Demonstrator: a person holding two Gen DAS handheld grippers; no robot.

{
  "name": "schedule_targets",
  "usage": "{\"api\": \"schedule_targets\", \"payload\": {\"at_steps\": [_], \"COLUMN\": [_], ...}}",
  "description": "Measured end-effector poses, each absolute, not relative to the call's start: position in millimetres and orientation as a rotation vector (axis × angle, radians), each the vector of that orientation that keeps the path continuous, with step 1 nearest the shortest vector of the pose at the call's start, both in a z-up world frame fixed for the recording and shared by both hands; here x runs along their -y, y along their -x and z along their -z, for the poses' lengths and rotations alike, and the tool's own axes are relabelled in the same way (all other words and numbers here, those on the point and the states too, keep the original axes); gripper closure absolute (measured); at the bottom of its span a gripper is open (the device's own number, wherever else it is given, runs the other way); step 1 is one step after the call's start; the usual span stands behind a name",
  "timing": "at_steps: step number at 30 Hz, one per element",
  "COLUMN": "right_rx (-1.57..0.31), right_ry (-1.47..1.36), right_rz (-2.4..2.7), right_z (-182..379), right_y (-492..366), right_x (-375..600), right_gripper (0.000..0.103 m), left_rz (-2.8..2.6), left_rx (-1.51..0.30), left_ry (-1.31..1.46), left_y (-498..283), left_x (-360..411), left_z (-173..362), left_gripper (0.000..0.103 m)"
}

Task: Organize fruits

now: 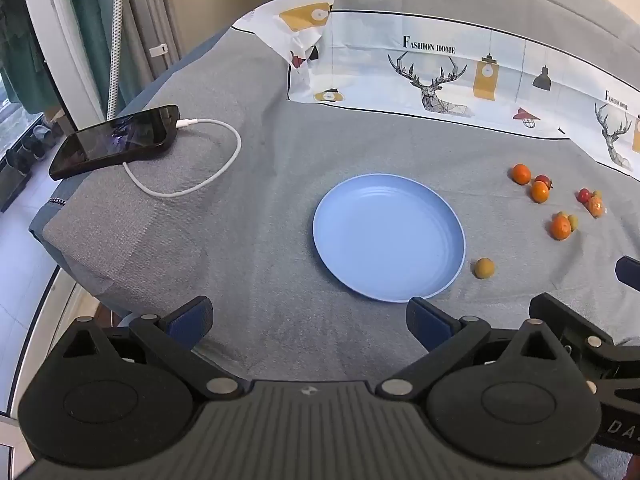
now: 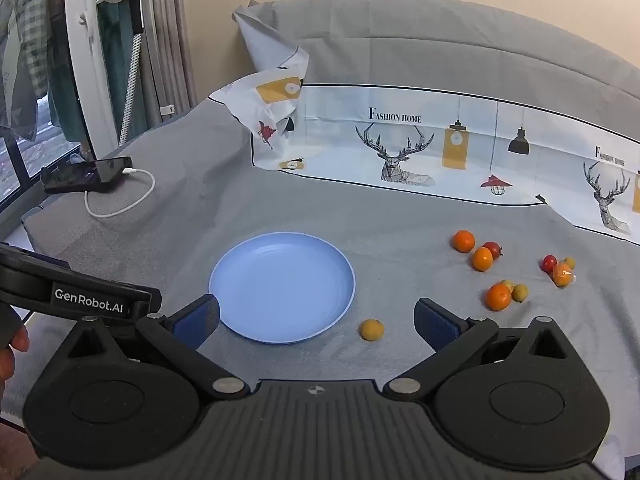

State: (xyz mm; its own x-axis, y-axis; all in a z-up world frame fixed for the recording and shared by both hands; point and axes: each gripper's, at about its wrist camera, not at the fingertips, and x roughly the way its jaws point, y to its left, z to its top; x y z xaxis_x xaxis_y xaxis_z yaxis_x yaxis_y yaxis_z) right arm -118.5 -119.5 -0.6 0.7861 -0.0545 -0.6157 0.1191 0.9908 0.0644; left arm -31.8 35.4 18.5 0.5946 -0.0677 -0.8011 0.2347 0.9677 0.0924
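Two grippers we hold with fingers spread wide and nothing between them: our left gripper and right gripper. The blue plate lies bare; the scattered fruits sit at its three o'clock.

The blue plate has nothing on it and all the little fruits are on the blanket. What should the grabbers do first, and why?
Probably move the right gripper toward the yellowish fruit and lower its open jaws around it. That fruit lies alone, closest to the blue plate, just beyond the gripper, so it looks the easiest first pick. The orange fruits lie farther right, bunched with others.
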Motion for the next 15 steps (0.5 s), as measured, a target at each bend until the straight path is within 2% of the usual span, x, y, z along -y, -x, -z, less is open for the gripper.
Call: {"api": "schedule_targets", "payload": {"at_steps": [15], "right_rx": [-0.643], "right_ry": [-0.107], "right_rz": [0.095], "right_z": [0.4], "right_y": [118.1], "right_x": [125.2], "right_gripper": [0.000], "left_rz": [0.177], "left_rx": [-0.917], "left_ry": [-0.200], "left_y": [30.9], "left_x": [-37.1], "left_z": [-17.0], "left_gripper": [0.000]}}
